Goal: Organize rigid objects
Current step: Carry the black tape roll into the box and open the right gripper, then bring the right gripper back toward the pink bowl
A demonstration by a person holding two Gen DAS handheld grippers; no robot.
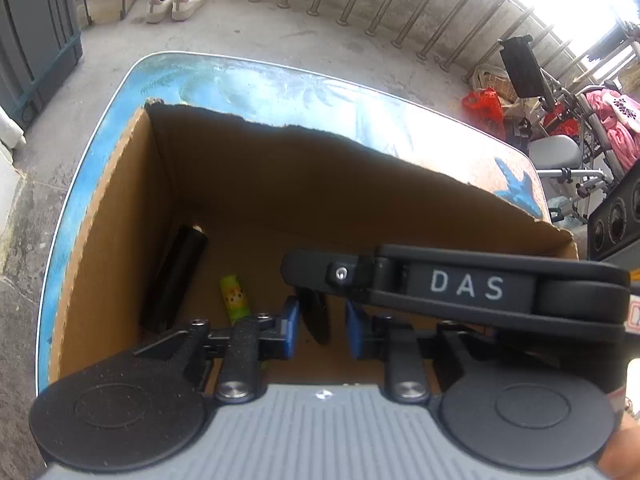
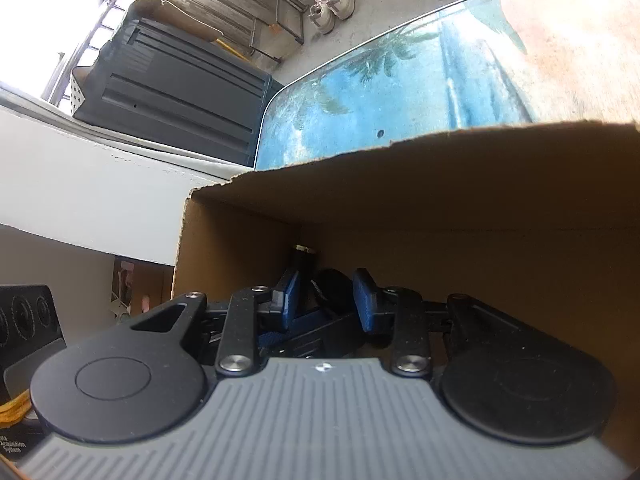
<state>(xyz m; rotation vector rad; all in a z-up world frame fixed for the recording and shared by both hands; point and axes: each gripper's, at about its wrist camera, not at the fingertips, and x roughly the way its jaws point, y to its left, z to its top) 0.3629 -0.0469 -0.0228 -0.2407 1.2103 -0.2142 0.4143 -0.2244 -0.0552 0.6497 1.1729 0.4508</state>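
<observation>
One cardboard box (image 1: 280, 184), open-topped with a ragged torn rim, sits on one blue-printed table (image 1: 280, 80). Both views look down into it. Contents counted from the left wrist view: one black cylinder (image 1: 176, 276) leaning along the box's left wall, one small green-and-yellow tube (image 1: 236, 296) lying on the floor just right of it, and one dark rounded item (image 1: 316, 316) lower centre. Left gripper (image 1: 323, 330): blue pads spread, the dark item in the gap, clear space showing on its right side. Right gripper (image 2: 327, 300): pads stand a little apart with a dark rounded shape between them; cannot tell whether they pinch it. Only the left view shows the green tube, the right gripper's body marked "DAS" crossing from the right edge, one red bag (image 1: 484, 104) and a speaker cabinet (image 1: 616, 216) at right. Only the right view shows a dark grey ribbed cabinet (image 2: 180, 92) at upper left; there the black cylinder is just a tip beyond the pads. One pair of pale shoes (image 1: 176, 2), two counted, appears along the top of both views.
</observation>
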